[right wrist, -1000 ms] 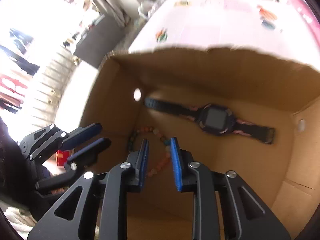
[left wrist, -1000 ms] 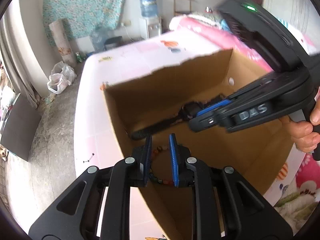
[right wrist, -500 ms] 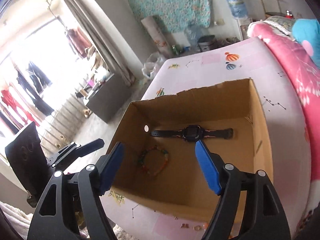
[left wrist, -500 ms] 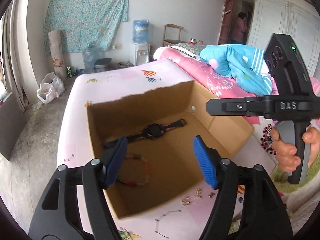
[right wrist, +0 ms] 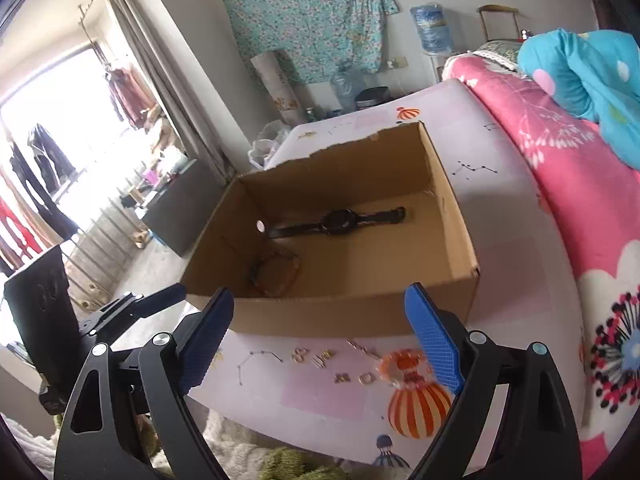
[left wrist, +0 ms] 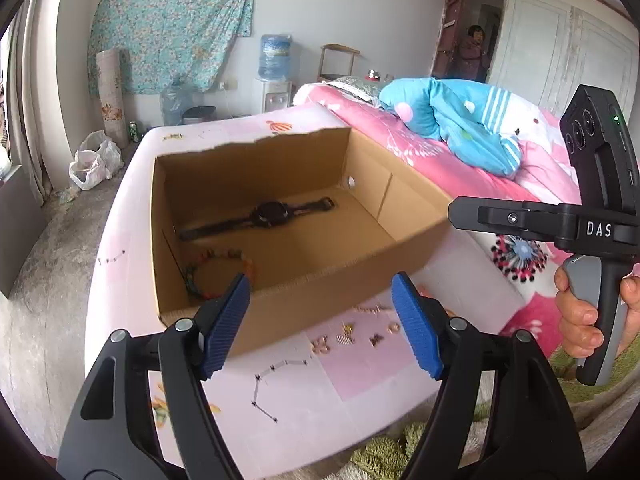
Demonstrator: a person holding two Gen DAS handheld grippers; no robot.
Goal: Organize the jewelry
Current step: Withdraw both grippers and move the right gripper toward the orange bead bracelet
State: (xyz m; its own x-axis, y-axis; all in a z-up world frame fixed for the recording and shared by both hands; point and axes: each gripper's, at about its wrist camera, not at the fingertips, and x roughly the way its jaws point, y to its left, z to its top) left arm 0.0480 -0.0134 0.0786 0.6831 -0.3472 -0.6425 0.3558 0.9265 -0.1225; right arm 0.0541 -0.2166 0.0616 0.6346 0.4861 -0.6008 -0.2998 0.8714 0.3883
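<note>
I have my left gripper [left wrist: 320, 322] hanging with its blue pads spread wide and nothing between them, just in front of the open brown cardboard box [left wrist: 320, 296] that sits on the pale pink padded surface [left wrist: 360, 376]. Inside the box, the beaded bracelet of mixed colours [left wrist: 218, 270] lies in the near left corner and the black wristwatch with its long strap [left wrist: 260, 216] lies flat toward the back wall, the two apart. The loose pieces left to sort are on the surface just in front of the box: a thin chain of dark beads [right wrist: 256, 360], then a scatter of small gold-coloured earrings and clips [right wrist: 320, 358], then an orange and clear beaded ring-shaped bracelet [right wrist: 402, 366] furthest right. My right gripper [right wrist: 328, 342] is likewise spread wide and empty, poised above that scatter. For the next pick I judge the orange bracelet suits the right gripper best, since it lies just beside its right pad. I would come down steeply, straddle one side of the loop and pinch gently, because the beads may roll. The tiny gold pieces will need the pad tips pressed close to the surface; they look easy to flick away, so I would go slowly
</note>
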